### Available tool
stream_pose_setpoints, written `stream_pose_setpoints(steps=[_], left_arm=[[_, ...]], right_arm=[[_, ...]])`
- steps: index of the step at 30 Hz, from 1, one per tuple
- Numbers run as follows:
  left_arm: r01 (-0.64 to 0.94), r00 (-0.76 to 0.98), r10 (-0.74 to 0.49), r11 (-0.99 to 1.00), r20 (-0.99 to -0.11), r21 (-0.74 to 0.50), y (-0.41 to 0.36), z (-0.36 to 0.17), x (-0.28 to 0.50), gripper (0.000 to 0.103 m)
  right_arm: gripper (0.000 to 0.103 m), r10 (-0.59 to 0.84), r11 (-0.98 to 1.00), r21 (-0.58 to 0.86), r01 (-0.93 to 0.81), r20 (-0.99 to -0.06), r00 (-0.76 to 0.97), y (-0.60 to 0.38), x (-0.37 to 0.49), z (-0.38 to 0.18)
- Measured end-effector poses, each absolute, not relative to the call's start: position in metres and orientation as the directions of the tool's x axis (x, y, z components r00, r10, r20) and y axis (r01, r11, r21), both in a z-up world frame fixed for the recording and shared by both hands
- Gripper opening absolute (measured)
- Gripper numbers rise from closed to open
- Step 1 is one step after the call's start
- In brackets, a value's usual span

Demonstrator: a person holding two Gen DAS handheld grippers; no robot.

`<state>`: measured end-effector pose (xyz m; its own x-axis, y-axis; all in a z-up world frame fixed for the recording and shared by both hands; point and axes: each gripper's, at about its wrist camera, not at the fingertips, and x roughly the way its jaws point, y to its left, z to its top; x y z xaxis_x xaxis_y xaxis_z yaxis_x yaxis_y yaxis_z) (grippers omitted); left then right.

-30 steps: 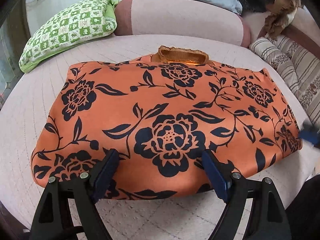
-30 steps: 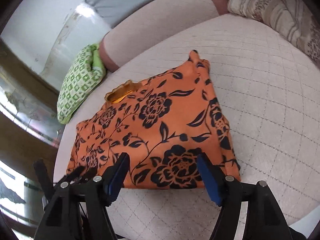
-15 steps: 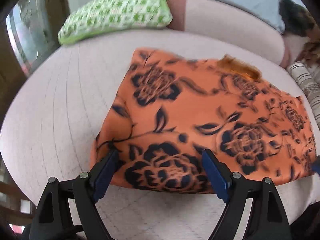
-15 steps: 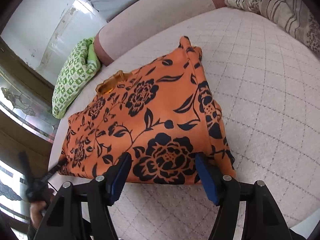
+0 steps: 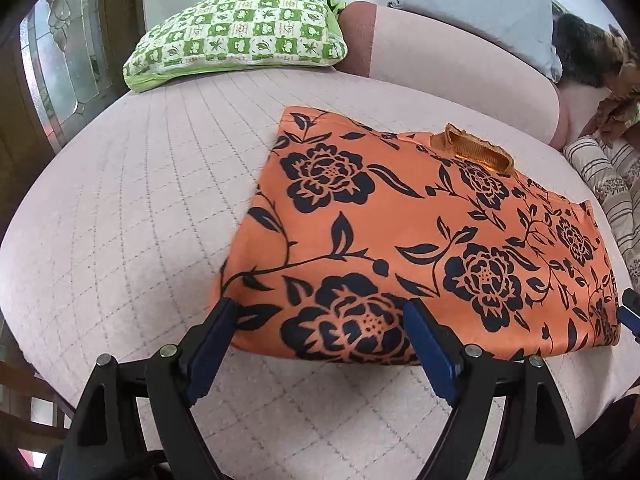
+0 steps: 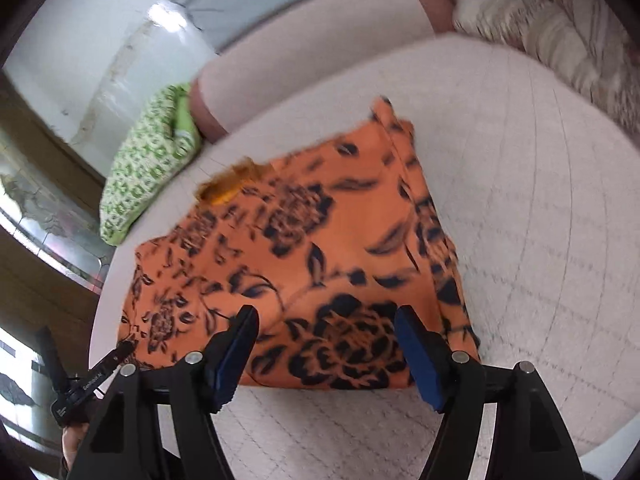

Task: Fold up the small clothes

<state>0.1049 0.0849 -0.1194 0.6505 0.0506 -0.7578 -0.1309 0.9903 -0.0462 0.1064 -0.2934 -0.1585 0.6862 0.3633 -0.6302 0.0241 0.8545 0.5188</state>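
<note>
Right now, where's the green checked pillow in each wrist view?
Left wrist: green checked pillow upper left, at the bed's far edge, beyond the orange floral garment.
Right wrist: green checked pillow left of centre, blurred, up-left of the garment.
Shared landmark: the garment's orange waistband poking out at its far edge.

free: quilted mattress [image 5: 120,220] left of garment [image 5: 420,240] | blocked: green pillow [image 5: 240,36], striped bedding [image 5: 612,184], probably

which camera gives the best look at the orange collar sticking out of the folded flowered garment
The left wrist view. There the collar is sharp, with its ribbed band and frayed edge visible at the garment's far edge. In the right wrist view the collar is motion-blurred, a small orange smudge at the far left edge, with no texture readable.
</note>
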Motion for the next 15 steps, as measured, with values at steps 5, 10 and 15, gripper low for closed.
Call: stream_pose_setpoints(steps=[5,10,15], left_arm=[[-0.179,0.659,0.091,0.983,-0.747,-0.038,0.096,-0.116,0.098,0.085],[-0.218,0.576,0.102,0.975,-0.811,-0.032,0.108,-0.142,0.109,0.087],[-0.224,0.577,0.104,0.974,-0.810,-0.035,0.109,-0.137,0.109,0.087]], right_arm=[[0.076,0.373,0.840,0.537,0.074,-0.671,0.641,-0.300,0.117,-0.186],[0.077,0.373,0.845,0.531,0.063,-0.669,0.643,-0.298,0.118,-0.185],[0.077,0.379,0.844,0.534,0.053,-0.663,0.646,-0.300,0.116,-0.189]])
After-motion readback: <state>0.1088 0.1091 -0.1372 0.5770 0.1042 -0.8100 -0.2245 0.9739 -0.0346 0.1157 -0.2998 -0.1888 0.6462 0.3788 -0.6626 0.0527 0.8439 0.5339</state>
